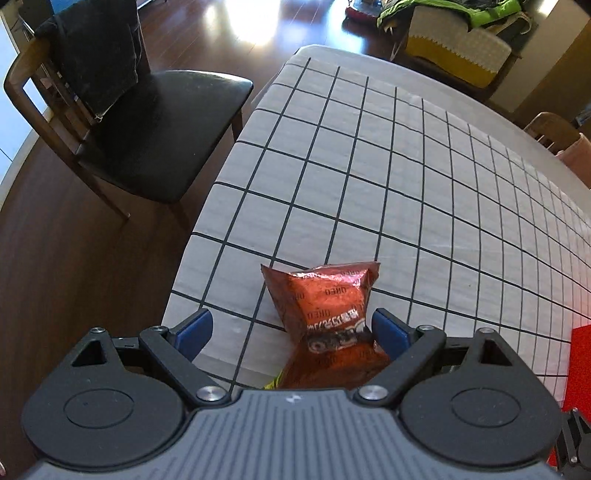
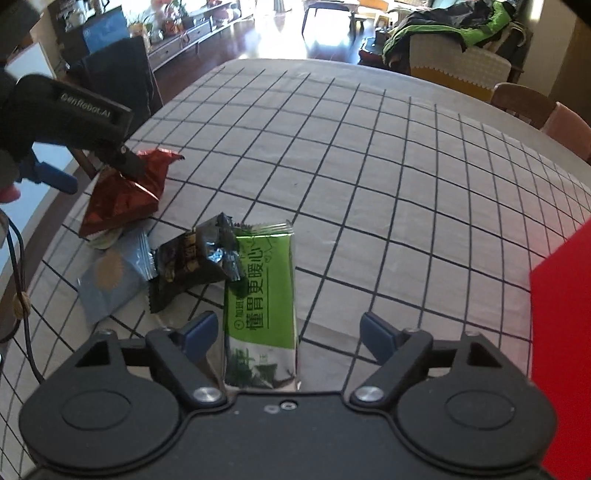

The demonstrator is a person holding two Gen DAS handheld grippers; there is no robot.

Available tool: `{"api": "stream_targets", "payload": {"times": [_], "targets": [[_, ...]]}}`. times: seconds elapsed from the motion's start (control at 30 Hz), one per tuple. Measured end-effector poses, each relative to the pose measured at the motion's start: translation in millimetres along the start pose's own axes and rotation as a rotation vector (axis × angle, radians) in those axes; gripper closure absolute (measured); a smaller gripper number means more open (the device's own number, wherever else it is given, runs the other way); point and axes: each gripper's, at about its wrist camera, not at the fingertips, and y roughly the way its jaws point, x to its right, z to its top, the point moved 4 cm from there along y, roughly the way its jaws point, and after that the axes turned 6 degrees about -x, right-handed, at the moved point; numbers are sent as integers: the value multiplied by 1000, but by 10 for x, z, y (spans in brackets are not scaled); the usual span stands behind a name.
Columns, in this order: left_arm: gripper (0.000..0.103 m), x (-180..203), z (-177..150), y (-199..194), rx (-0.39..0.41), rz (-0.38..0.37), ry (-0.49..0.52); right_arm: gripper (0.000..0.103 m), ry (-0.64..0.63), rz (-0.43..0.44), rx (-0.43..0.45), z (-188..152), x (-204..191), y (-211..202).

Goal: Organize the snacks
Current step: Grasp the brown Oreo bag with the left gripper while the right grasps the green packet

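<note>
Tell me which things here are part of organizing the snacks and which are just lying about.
Part of the job:
- red Oreo packet, between the open left claw tips
- green packet, between the open right claw tips
- black packet
- pale blue packet
- red box, possibly the container

Just lying about:
- black chair
- green jacket

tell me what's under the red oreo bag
A pale round-edged packet peeks from beneath the red Oreo bag, overlapping the blue sachet. A yellow-green sliver shows in the left view. The rest is covered.
</note>
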Motion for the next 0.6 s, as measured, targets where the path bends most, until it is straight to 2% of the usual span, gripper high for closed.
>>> {"api": "stream_targets", "payload": {"times": [0.23,0.33,0.4,0.53,0.6], "targets": [[11,38,40,90,-22,-9,0,36,-59,-16,-9,47,-59,95],[25,63,46,111,-25,-16,17,41,-66,-13,-11,53,-69,102],[38,72,42,124,-36,-29,20,43,-72,-12,-9,56,-82,108],[47,83,23,112,-32,-35,31,55,-86,-2,2,69,-93,104],[56,86,10,107,-34,-50,39,59,-84,4,7,84,-100,115]]}}
